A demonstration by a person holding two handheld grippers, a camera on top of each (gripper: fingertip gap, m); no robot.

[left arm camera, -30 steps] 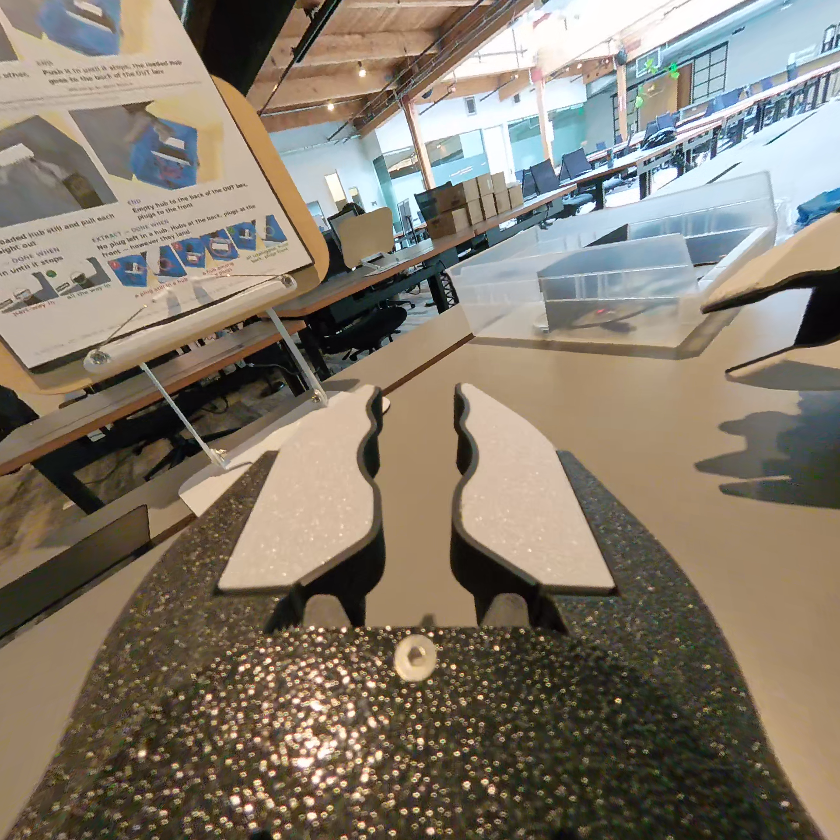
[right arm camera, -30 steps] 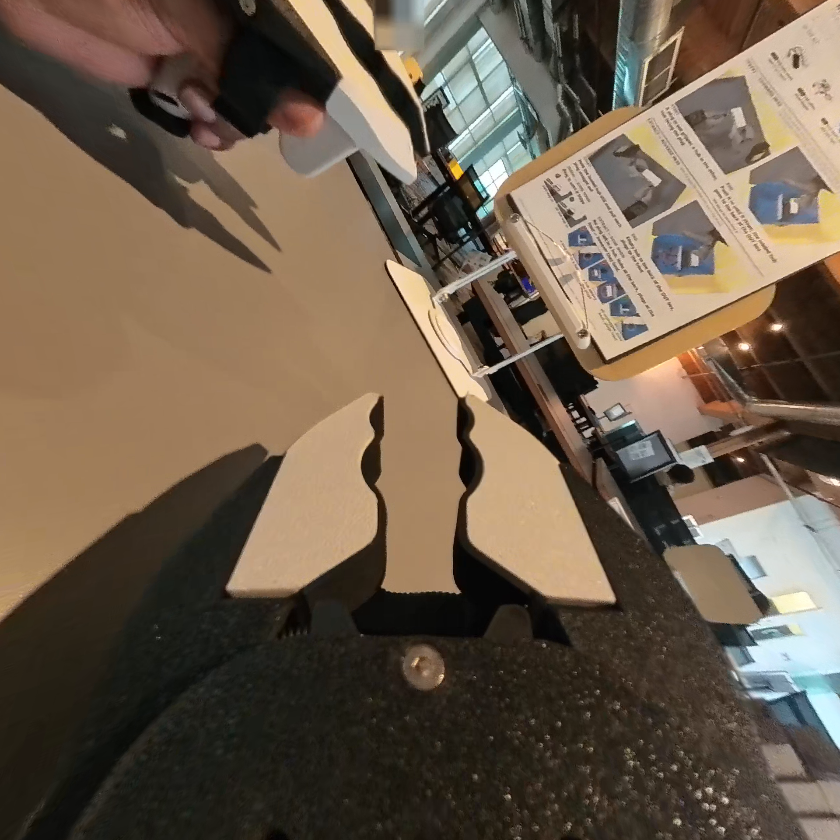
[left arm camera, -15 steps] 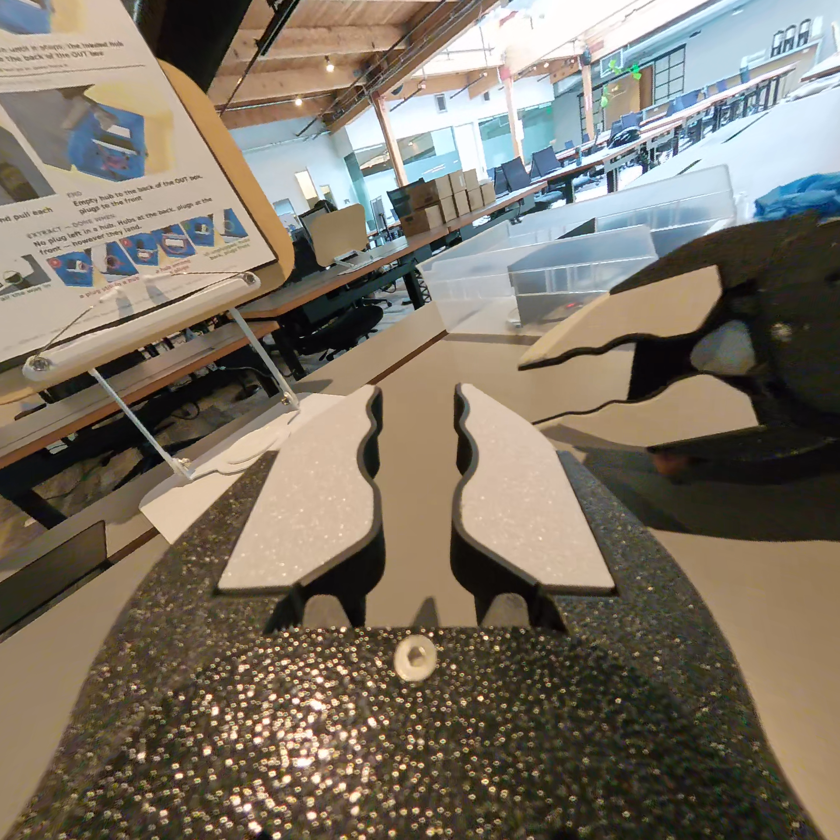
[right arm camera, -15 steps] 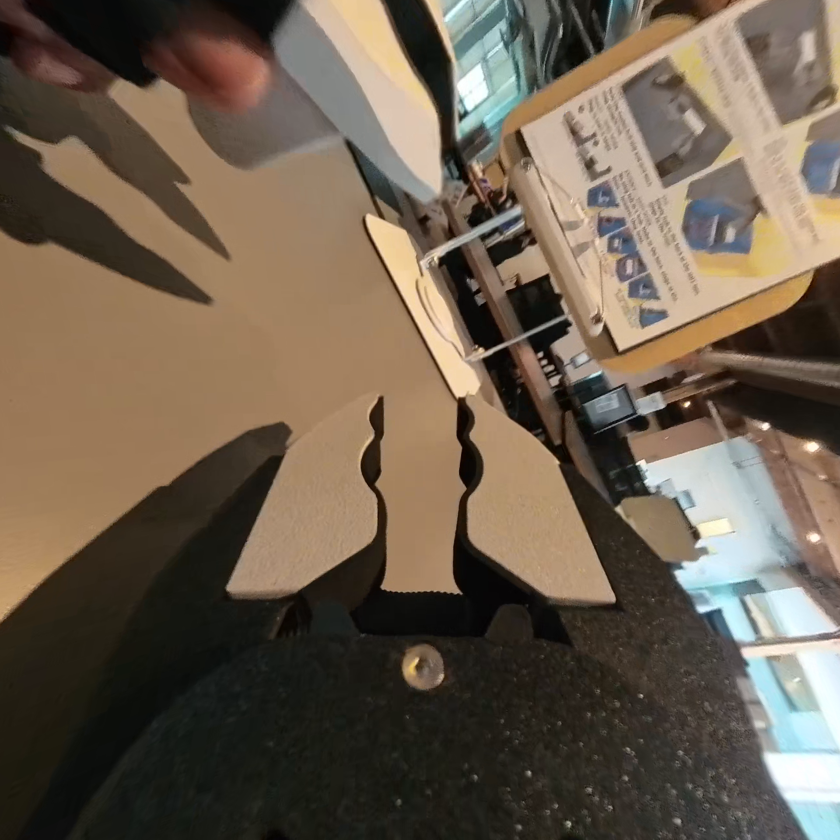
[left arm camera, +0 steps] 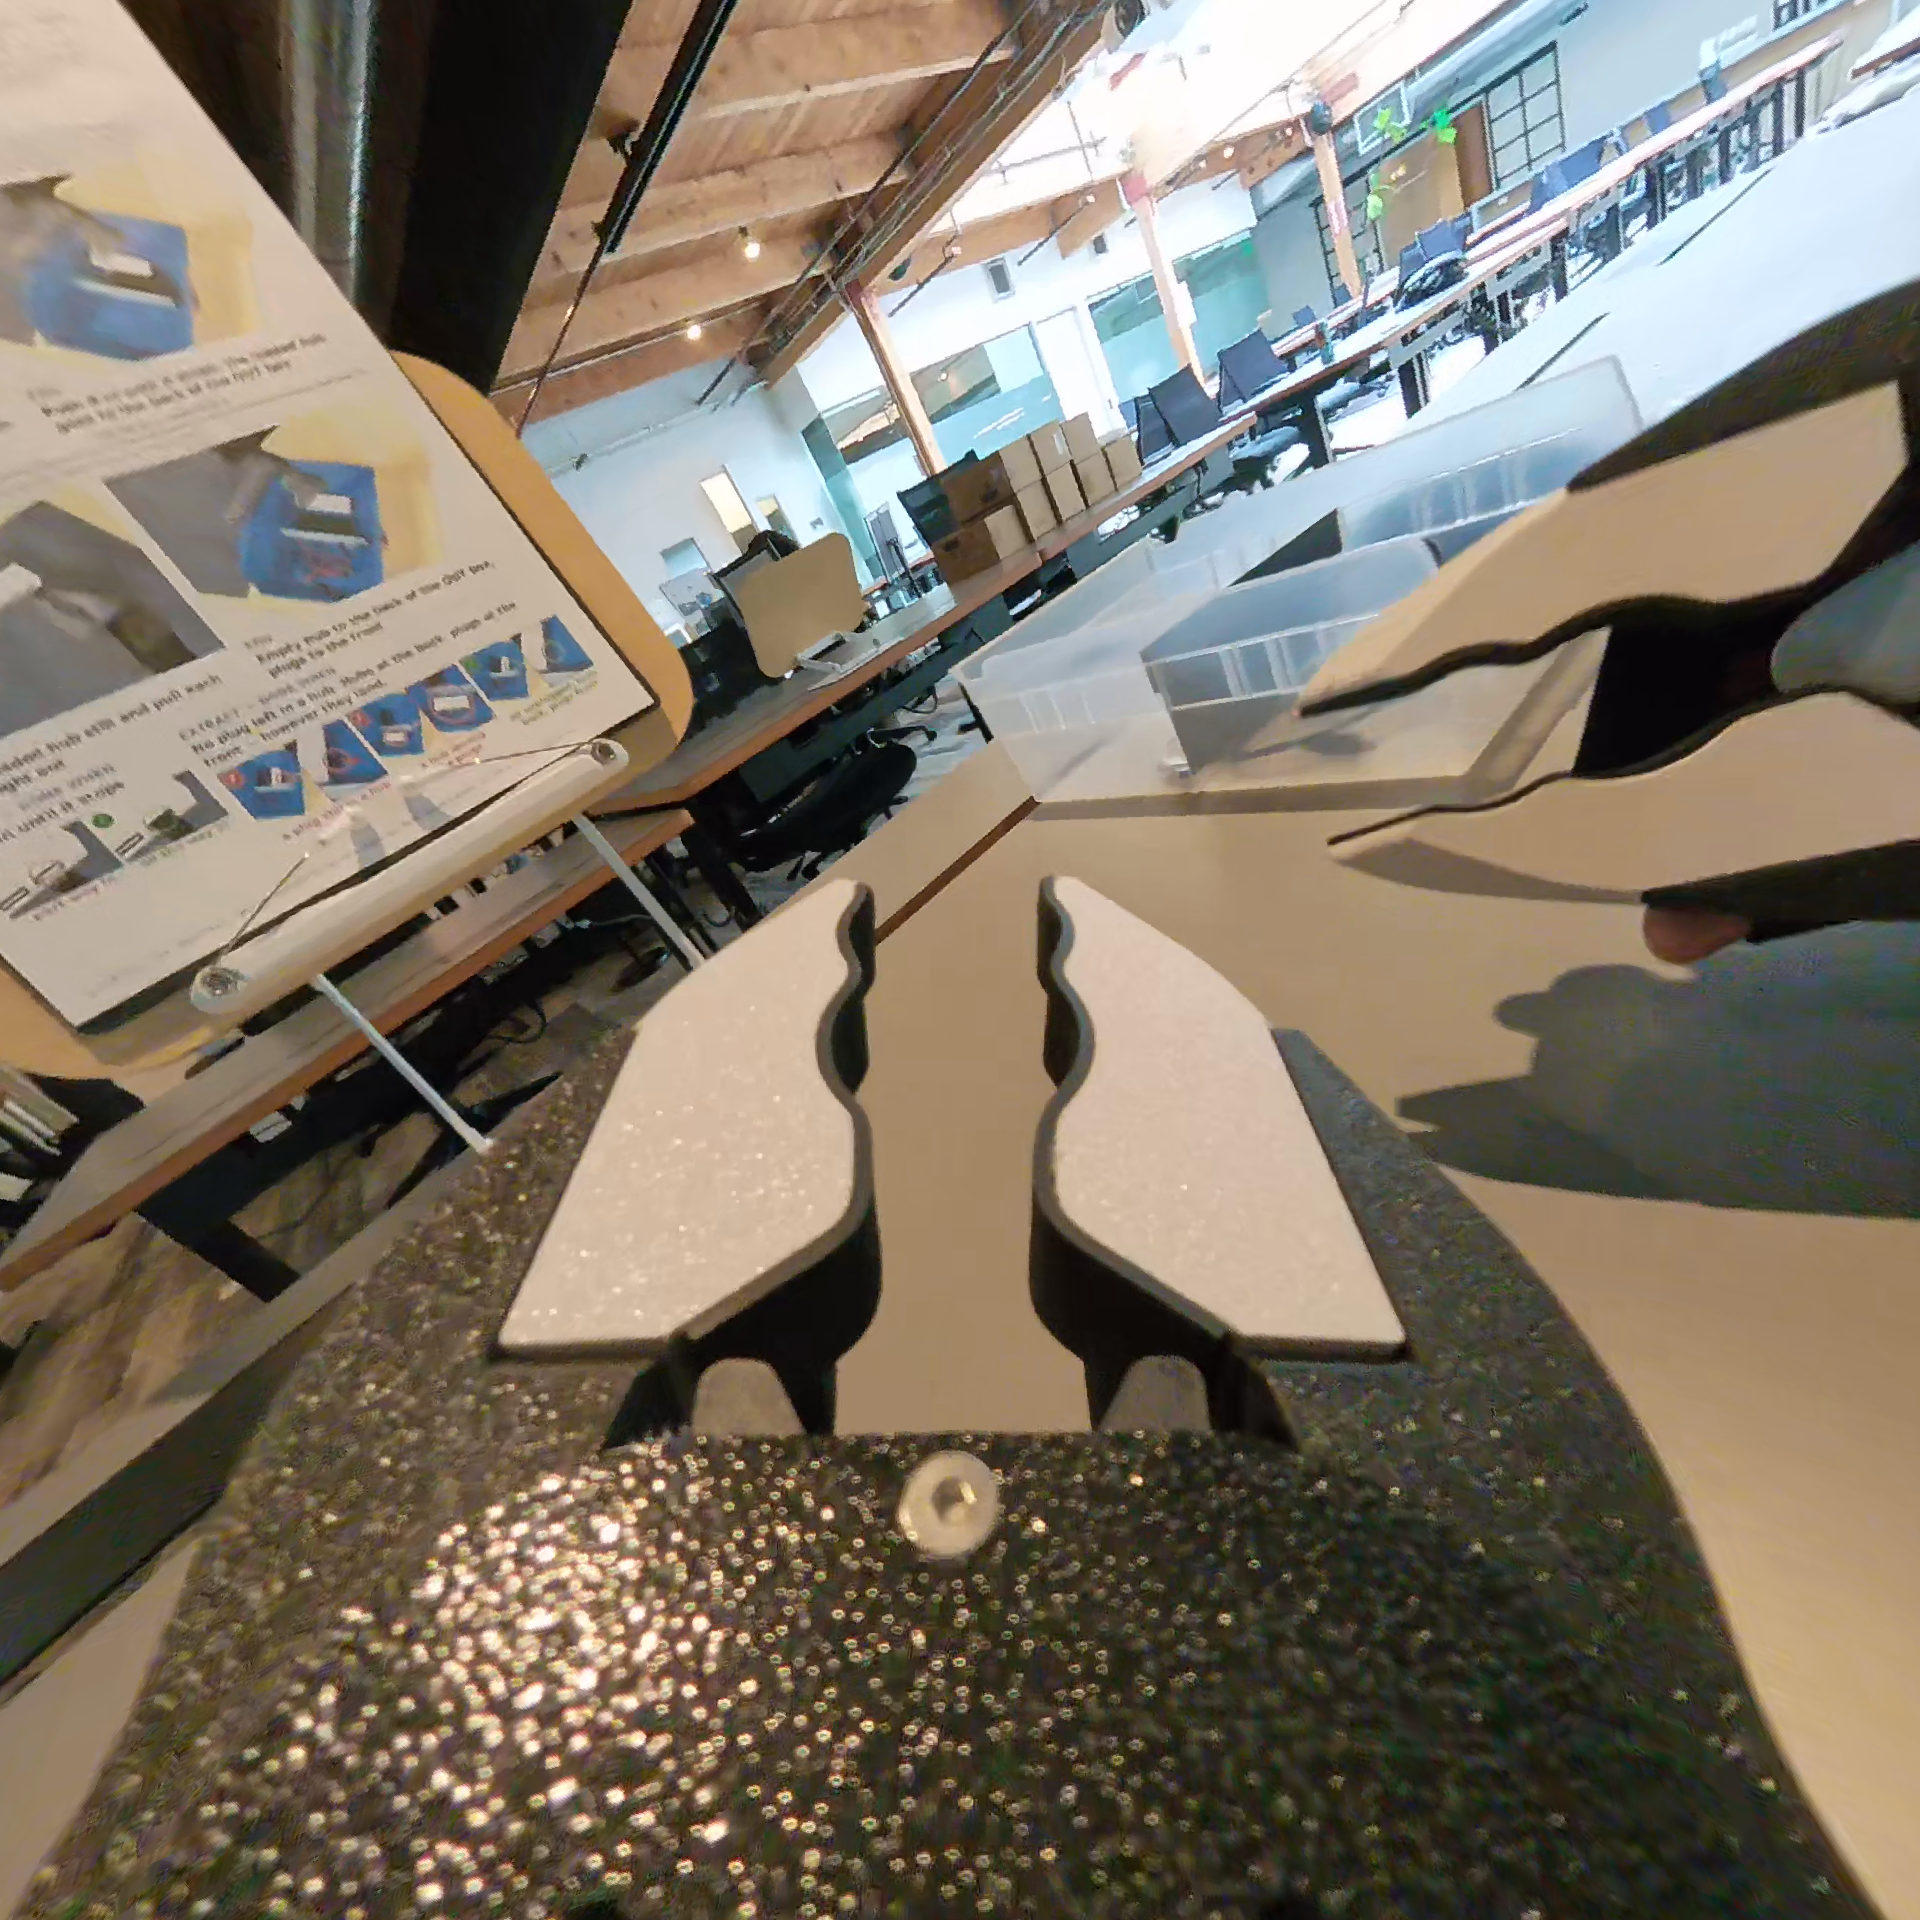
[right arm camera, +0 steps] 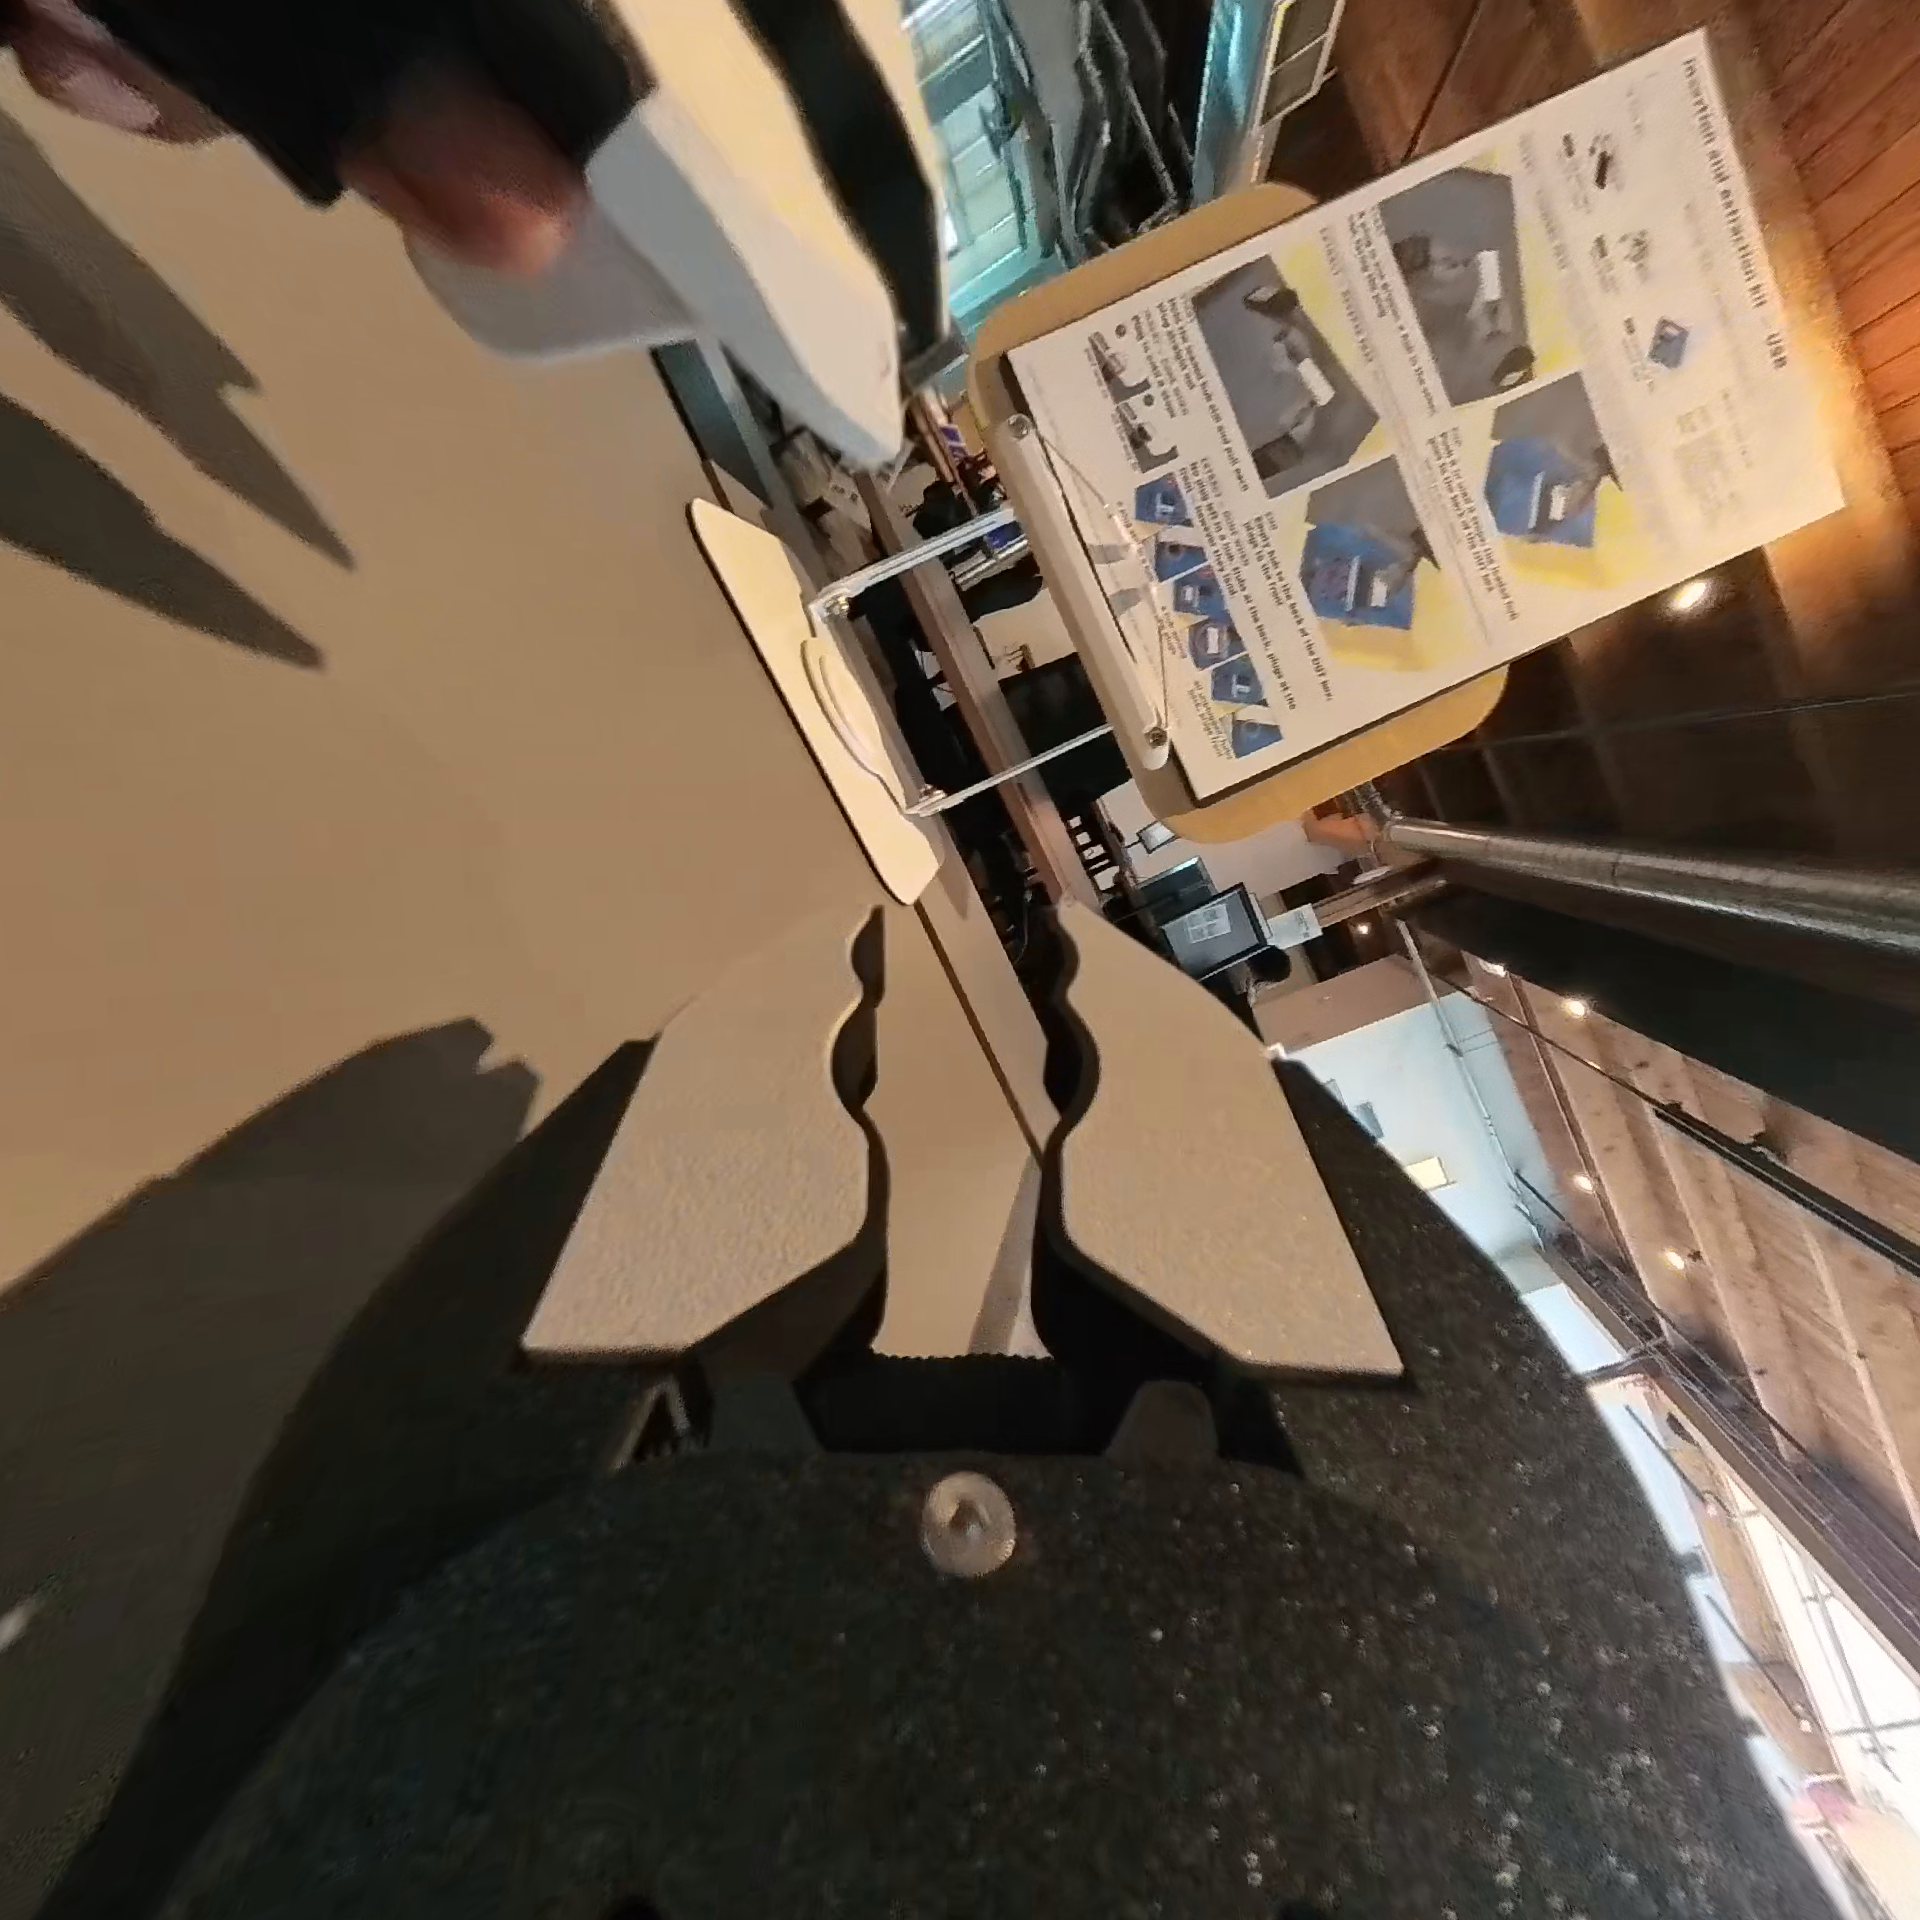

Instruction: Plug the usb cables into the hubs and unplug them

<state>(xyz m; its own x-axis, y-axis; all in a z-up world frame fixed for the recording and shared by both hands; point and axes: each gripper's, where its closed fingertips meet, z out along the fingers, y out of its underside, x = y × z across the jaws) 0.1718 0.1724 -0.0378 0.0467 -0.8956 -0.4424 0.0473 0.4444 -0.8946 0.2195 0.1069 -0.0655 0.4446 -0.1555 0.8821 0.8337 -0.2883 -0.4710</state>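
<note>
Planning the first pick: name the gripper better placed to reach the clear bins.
Probably right. The right gripper hangs near the clear bins, open and empty; the left gripper, also open, sits farther back. No cables or hubs show yet.

My left gripper (left arm camera: 948, 997) and right gripper (right arm camera: 966, 1023) share speckled black bodies (one silver screw each) and pale, wavy-edged fingers (left arm camera: 717, 1122).

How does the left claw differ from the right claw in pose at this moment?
The left claw lies roughly level with the table, while the right claw is rolled on its side, so the table appears tilted steeply in its view. The left claw points toward the clear bins; the right claw points toward the instruction board. Both are open and hold nothing.
</note>
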